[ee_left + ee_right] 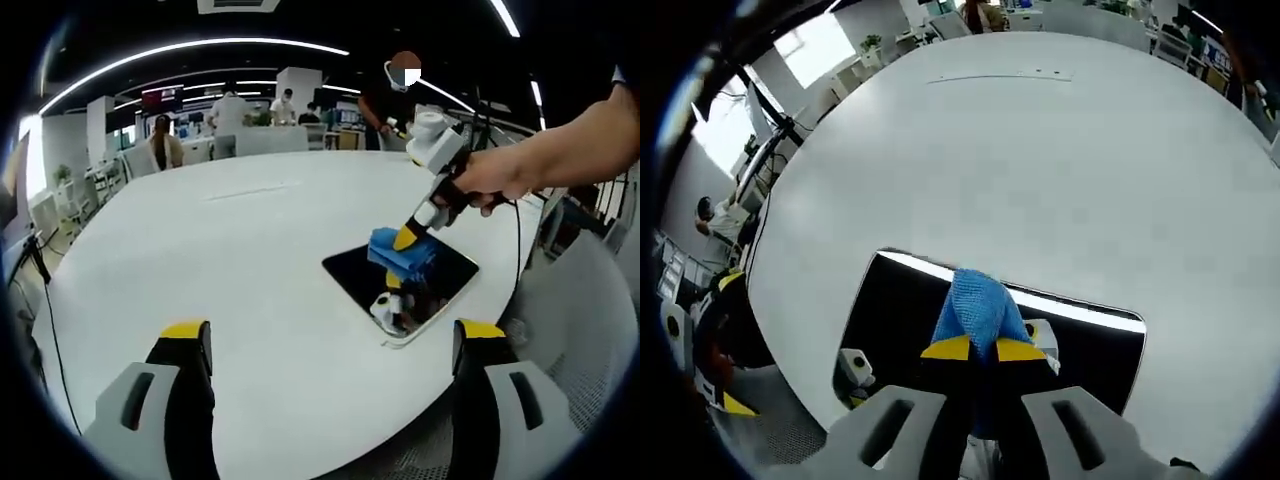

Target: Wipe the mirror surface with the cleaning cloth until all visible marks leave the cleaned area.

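Cloth (978, 308) sits pinched between the yellow-tipped jaws of my right gripper (976, 349), blue and bunched, its free end pressed down on the dark mirror (895, 300) that lies flat on the white table (1040, 150). My left gripper (330, 345) hangs back near the table edge with jaws spread wide and nothing between them. From that left gripper view I see the right gripper (410, 238) coming down at a slant, a hand (495, 175) around its handle, the cloth (402, 255) over the middle of the mirror (440, 280), which lies close to the table's near edge. That is my worry: a hard push toward the rim could slide the unheld mirror off the table (230, 260), and a loose pinch could let the cloth slip out mid-stroke. The right gripper view shows bright ceiling reflections along the glass's far edge but I cannot tell marks from reflections there; the left gripper view shows people (165, 140) standing farther back in the room.
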Tool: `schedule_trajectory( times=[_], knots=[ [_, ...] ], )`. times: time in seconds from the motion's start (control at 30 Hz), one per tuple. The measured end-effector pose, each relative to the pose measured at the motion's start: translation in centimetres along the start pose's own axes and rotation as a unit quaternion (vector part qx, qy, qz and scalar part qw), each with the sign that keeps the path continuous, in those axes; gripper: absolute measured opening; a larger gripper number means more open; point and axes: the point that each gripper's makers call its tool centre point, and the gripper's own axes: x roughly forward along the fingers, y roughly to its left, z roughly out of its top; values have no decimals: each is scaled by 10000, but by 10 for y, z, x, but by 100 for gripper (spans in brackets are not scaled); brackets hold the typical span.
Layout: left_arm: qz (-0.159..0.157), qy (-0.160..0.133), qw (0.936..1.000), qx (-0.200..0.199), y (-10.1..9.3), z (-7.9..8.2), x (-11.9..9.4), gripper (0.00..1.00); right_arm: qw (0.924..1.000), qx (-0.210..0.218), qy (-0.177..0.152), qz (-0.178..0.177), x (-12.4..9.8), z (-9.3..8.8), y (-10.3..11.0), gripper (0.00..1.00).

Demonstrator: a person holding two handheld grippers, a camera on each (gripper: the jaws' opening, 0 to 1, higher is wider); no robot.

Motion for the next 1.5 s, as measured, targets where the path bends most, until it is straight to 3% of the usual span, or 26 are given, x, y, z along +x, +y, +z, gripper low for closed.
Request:
schedule_trajectory(
  times=[0.47, 0.8, 1.13, 1.5],
  knots=[
    [-15, 25, 10000, -10, 0, -1, 1, 99, 9996, 260, -89, -46, 10, 22, -11, 1],
    [10, -66, 9999, -109, 2, 2, 0, 99, 9997, 119, -189, -68, 8, 23, -9, 1],
    [19, -27, 9999, -96, 1, 1, 0, 99, 9995, 248, -153, 91, 11, 26, -12, 1],
    [33, 35, 9999, -98, 0, 0, 0, 99, 9995, 265, -132, 70, -3, 17, -22, 1]
  ],
)
